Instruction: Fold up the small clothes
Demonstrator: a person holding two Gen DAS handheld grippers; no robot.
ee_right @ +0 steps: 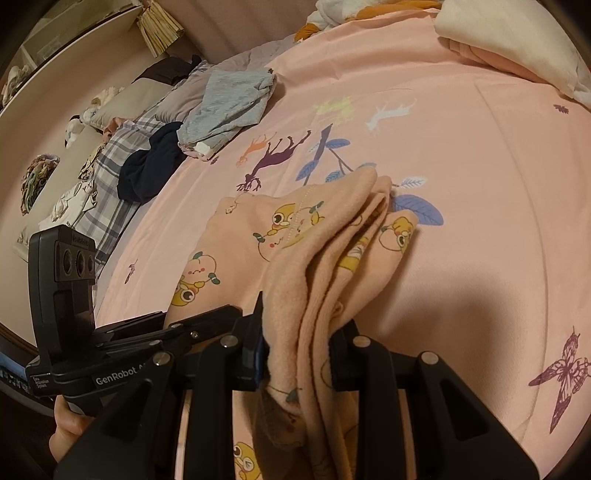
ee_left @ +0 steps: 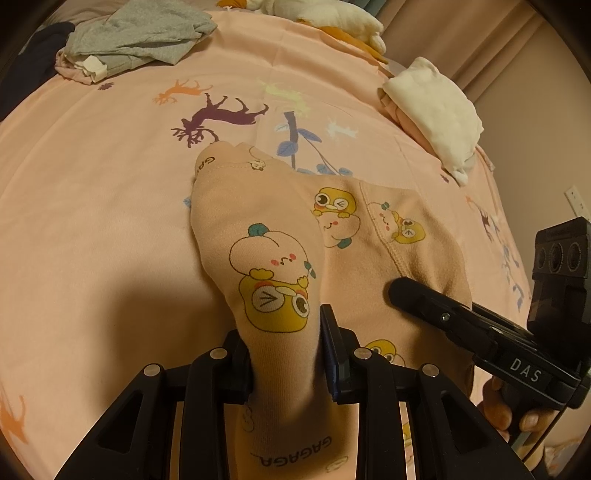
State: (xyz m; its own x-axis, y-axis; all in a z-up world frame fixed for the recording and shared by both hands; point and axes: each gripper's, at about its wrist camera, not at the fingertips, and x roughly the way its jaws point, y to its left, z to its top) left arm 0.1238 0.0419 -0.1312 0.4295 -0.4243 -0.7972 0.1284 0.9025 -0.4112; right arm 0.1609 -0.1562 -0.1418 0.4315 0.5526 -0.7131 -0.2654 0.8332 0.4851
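A small peach garment (ee_left: pixel 273 236) printed with yellow cartoon figures lies on the pink bedsheet (ee_left: pixel 92 192). My left gripper (ee_left: pixel 284 350) is shut on a bunched strip of it that runs up between the fingers. In the right wrist view the same peach garment (ee_right: pixel 317 258) is gathered in thick folds, and my right gripper (ee_right: pixel 295 343) is shut on that bundle. The right gripper (ee_left: pixel 402 291) also shows at the right of the left wrist view, its tip on the cloth. The left gripper's body (ee_right: pixel 122 339) sits at the lower left of the right wrist view.
A grey garment (ee_left: pixel 144 37) and a dark one (ee_left: pixel 33 62) lie at the far left of the bed. A folded cream and pink stack (ee_left: pixel 432 110) rests at the far right edge. White and orange bedding (ee_left: pixel 332 18) is at the back. A hand (ee_left: pixel 517 410) grips the right handle.
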